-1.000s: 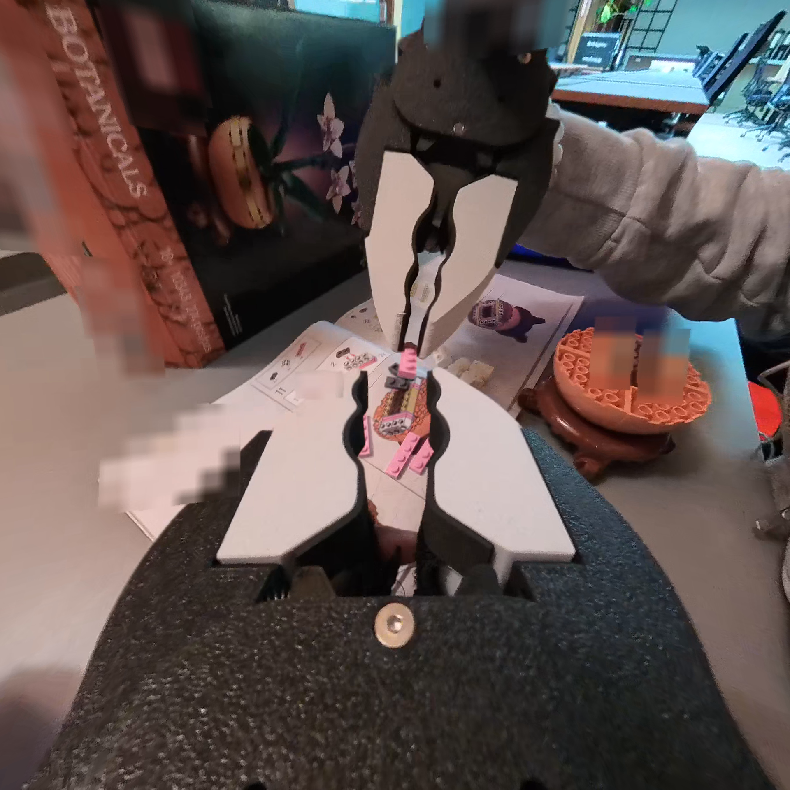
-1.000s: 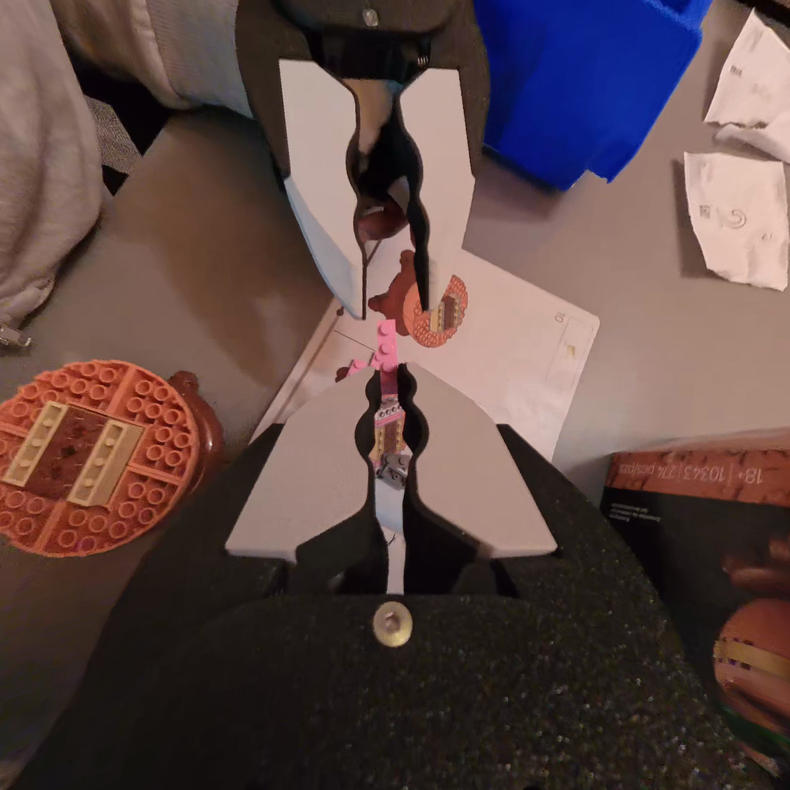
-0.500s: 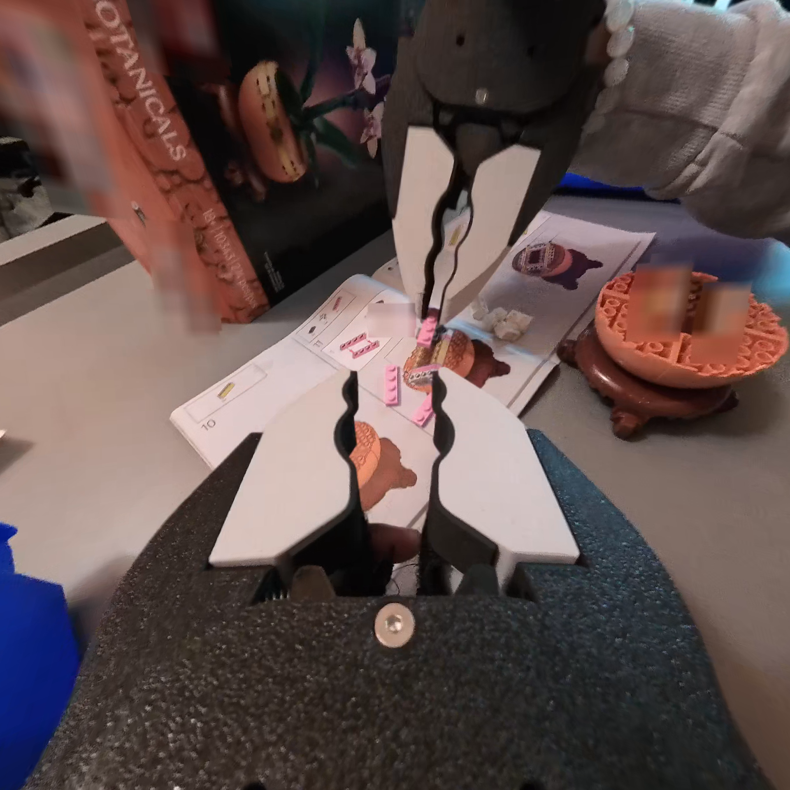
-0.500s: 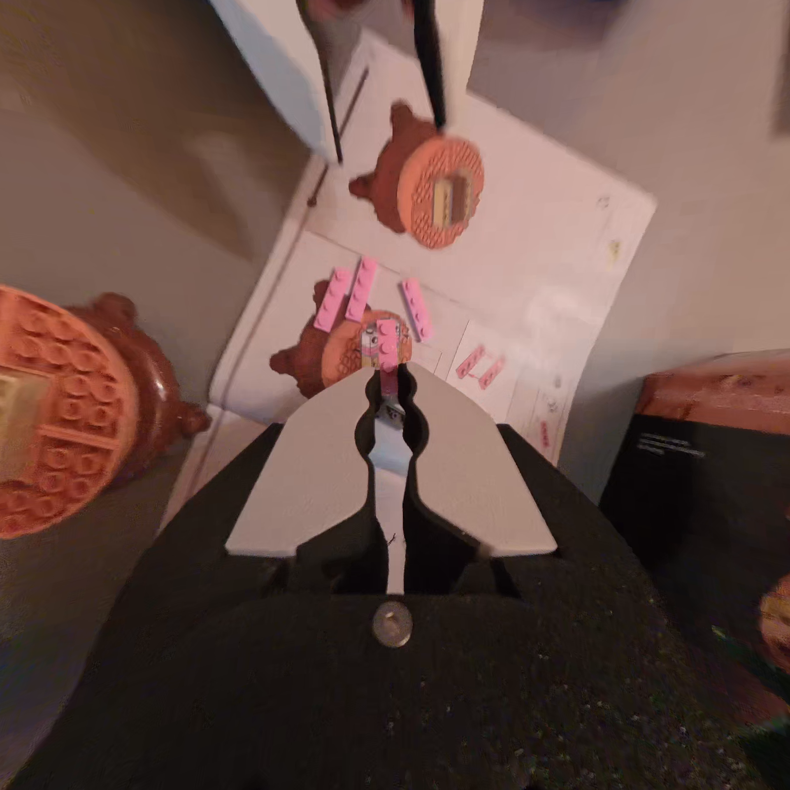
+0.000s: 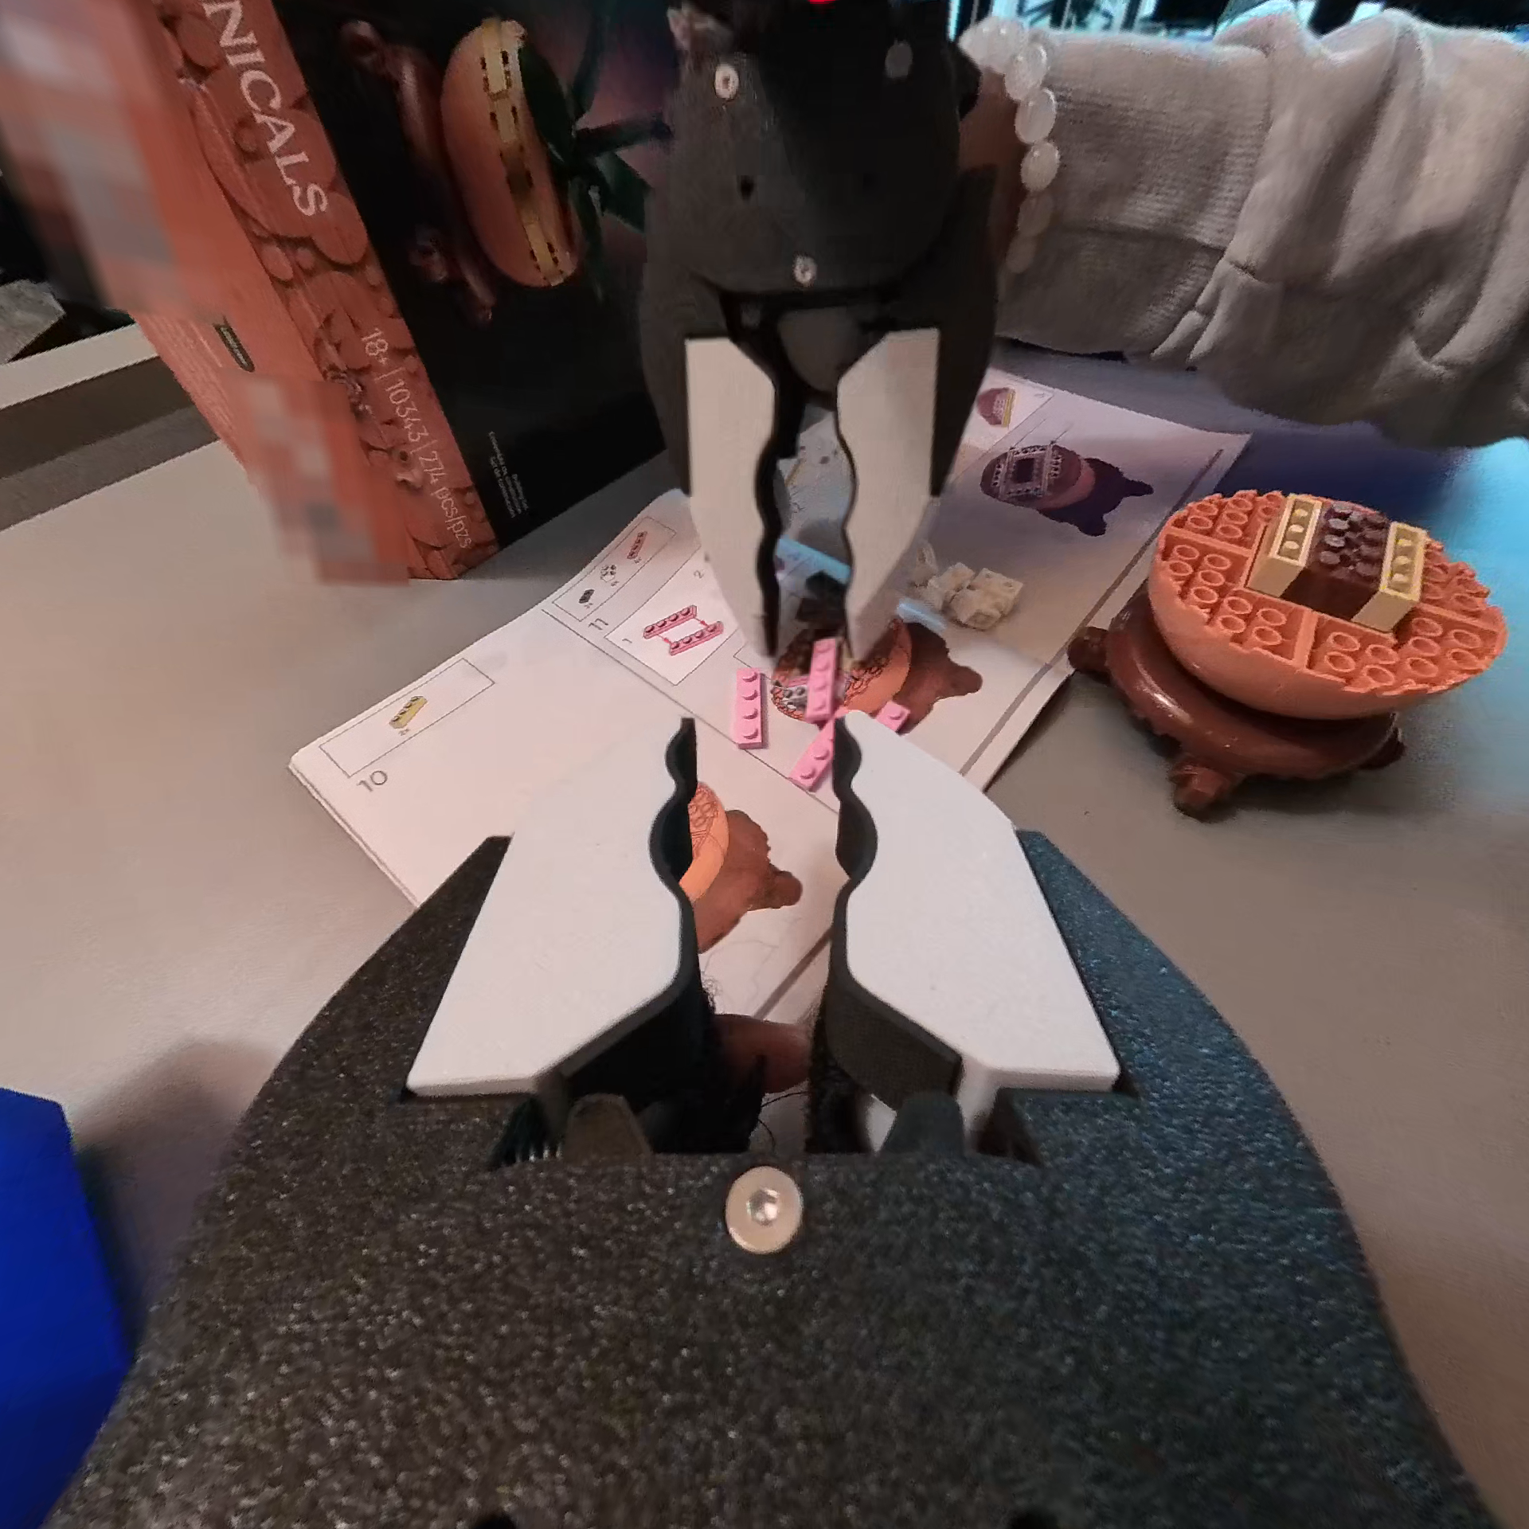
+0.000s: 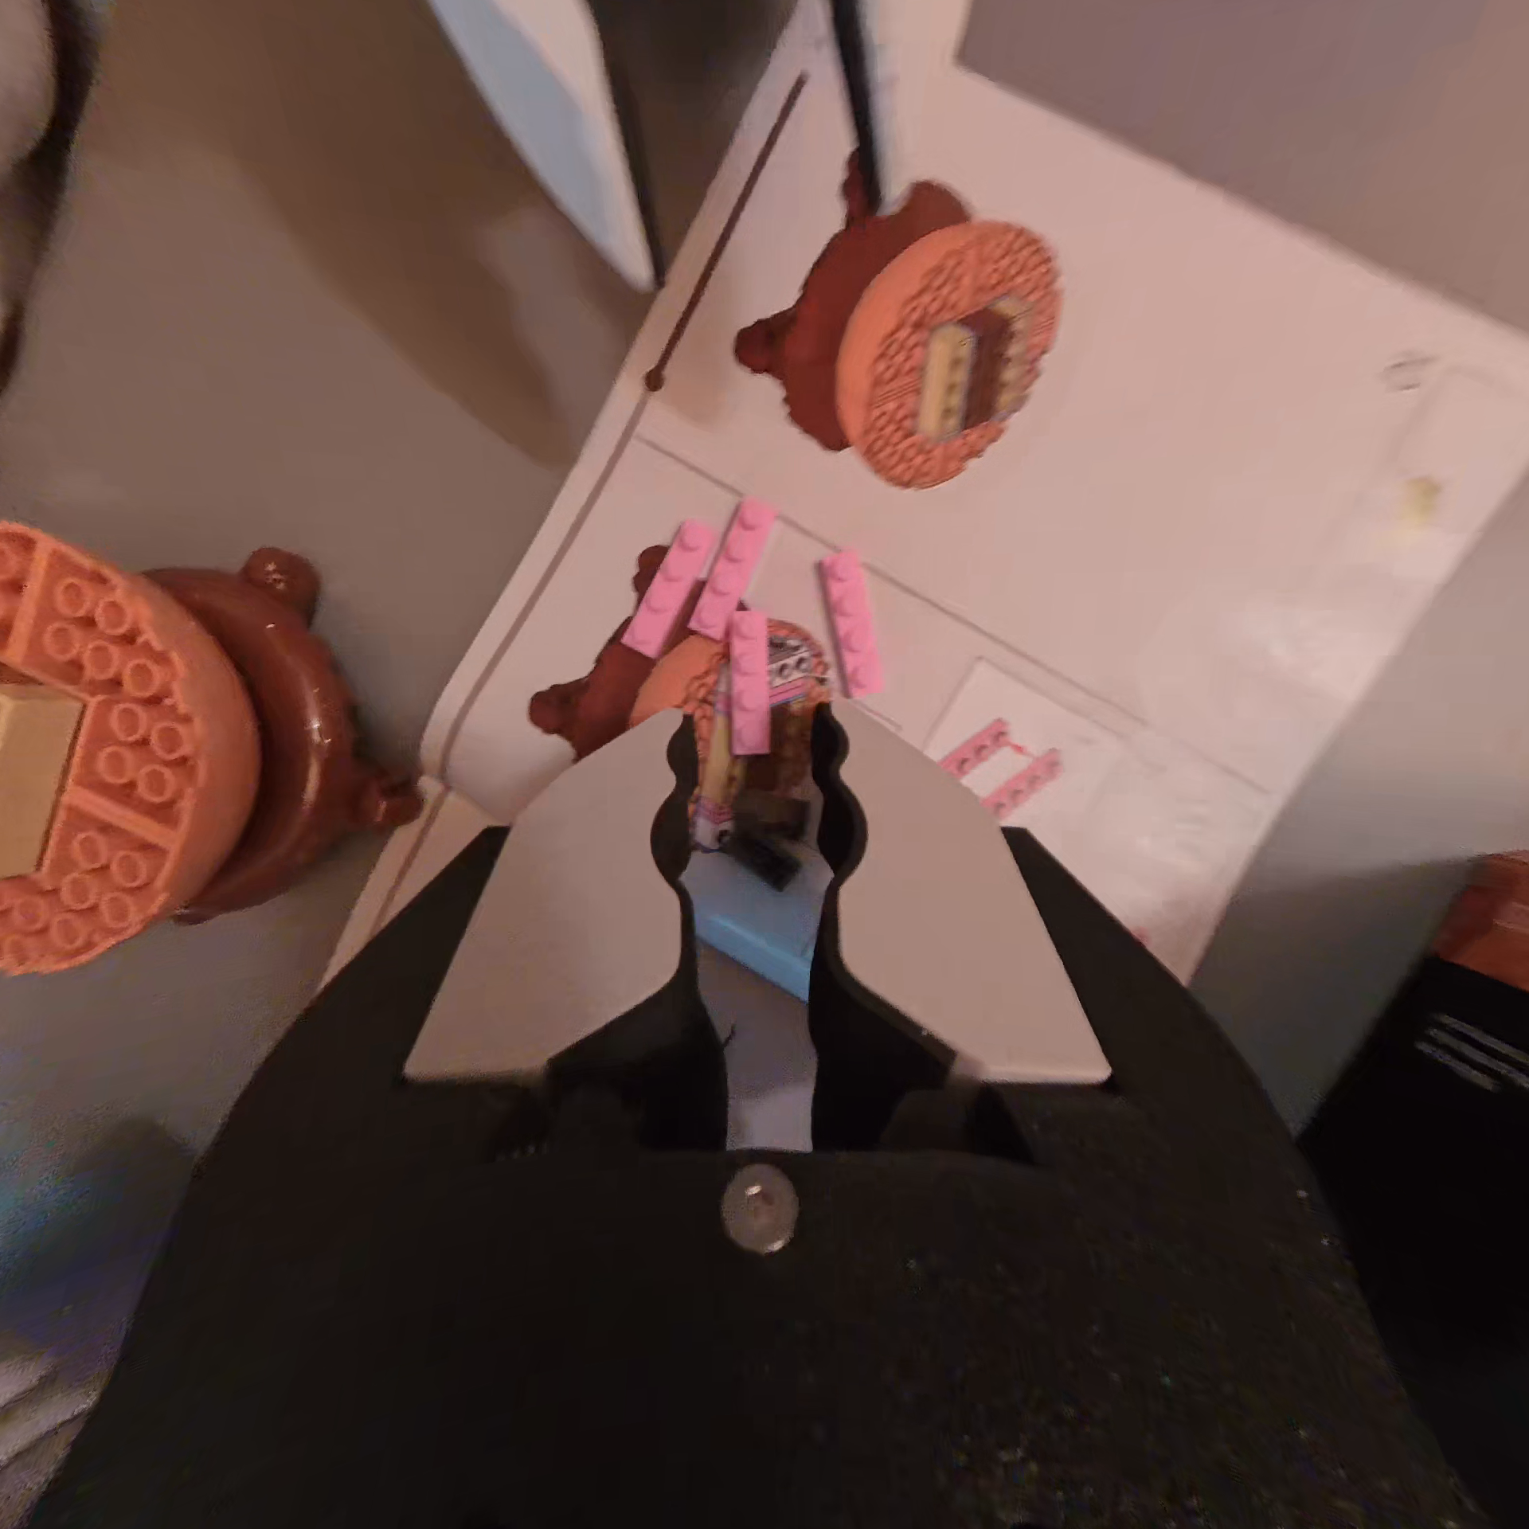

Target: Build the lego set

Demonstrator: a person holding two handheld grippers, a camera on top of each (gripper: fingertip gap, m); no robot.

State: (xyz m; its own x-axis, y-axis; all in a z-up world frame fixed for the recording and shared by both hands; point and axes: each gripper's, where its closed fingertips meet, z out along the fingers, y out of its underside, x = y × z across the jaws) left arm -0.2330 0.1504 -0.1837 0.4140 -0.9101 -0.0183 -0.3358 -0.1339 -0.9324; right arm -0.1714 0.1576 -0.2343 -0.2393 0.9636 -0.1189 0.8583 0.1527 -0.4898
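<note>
Several pink plates lie on the open instruction booklet (image 5: 496, 745). One pink plate (image 6: 749, 683) sits just ahead of my right gripper (image 6: 754, 726). The jaws are open and neither pad touches the plate. The left wrist view shows this plate (image 5: 823, 678) right under the right gripper's tips (image 5: 815, 637). Other pink plates (image 6: 852, 625) (image 5: 749, 707) lie beside it. My left gripper (image 5: 765, 732) is open and empty, low over the booklet and facing the right gripper. The round orange studded base (image 5: 1324, 612) stands on its brown stand, right of the booklet.
The set's box (image 5: 372, 289) stands upright at the back left. Small cream pieces (image 5: 972, 591) and small dark pieces (image 6: 769, 860) lie on the booklet (image 6: 1076, 579). A blue thing (image 5: 33, 1241) shows at the near left edge. A person's sleeve (image 5: 1241, 207) reaches in from the right. Some 8 cm of space lies between my two pairs of fingers. The blue thing (image 5: 33, 1241) is about 15 cm from my left fingertips and 20 cm from my right.
My right gripper came down to the booklet shut on a pink plate, then opened and let it go. My left gripper opened a little and drew back from the right one.
</note>
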